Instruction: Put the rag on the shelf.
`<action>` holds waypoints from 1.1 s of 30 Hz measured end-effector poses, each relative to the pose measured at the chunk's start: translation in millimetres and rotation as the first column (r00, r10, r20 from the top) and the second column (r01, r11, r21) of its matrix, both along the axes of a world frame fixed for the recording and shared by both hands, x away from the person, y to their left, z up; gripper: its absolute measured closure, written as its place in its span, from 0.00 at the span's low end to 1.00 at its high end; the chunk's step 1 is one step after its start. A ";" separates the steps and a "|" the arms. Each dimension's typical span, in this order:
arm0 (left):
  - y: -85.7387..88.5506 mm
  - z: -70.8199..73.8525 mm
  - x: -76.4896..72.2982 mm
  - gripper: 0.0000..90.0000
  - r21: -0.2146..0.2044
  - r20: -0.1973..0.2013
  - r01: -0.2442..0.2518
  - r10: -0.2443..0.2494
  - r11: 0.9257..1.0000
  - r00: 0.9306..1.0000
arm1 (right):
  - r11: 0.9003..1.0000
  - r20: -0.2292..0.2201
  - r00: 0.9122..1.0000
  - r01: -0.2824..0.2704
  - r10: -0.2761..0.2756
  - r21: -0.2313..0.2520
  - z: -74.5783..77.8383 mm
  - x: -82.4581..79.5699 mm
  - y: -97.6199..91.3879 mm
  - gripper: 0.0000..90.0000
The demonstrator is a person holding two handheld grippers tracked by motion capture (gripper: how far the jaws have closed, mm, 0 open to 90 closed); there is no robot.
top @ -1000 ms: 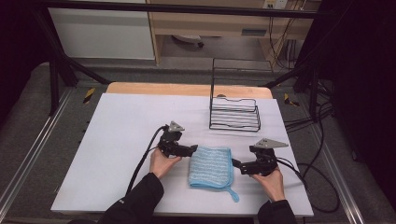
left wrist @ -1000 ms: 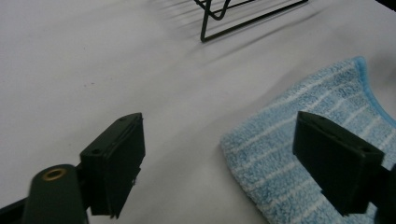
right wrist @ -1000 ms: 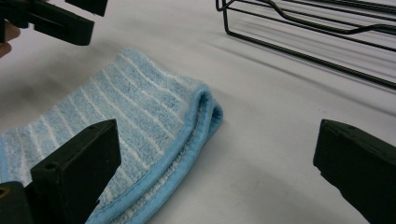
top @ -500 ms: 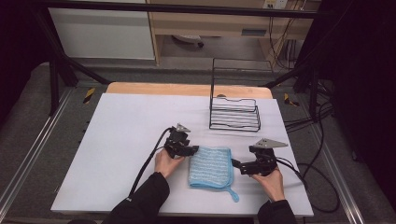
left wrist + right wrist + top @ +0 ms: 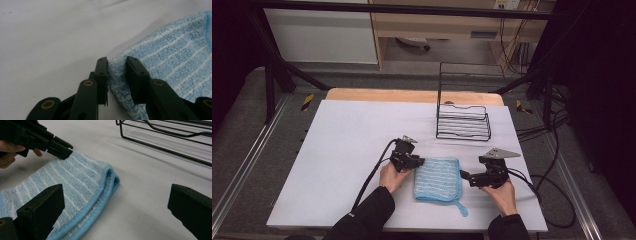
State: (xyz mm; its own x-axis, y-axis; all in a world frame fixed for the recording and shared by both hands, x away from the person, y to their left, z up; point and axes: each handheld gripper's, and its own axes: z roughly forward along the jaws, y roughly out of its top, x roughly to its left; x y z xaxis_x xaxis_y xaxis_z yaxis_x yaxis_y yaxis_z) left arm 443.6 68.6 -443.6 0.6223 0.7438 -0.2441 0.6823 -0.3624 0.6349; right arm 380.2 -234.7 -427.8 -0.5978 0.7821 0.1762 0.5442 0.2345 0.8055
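Closing on the near-centre folded blue striped terry cloth's (image 5: 438,179) left corner, left gripper (image 5: 117,65) should bite both layers before lifting, though pad contact is unclear; right gripper (image 5: 115,202) waits wide open.

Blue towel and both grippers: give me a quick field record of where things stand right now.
towel: blue striped towel, folded, flat on the white table
left gripper: at the towel's corner, jaws have just been closing, edge between them, narrow gap remains
right gripper: jaws wide open beside the towel's folded edge, holding nothing
wire rack: empty, behind the towel
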 end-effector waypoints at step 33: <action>-0.8 -3.8 -4.5 0.89 0.000 0.040 0.025 -0.025 1.000 0.999 | 0.999 -0.096 0.995 0.025 -0.027 -0.020 -21.4 35.9 34.8 0.58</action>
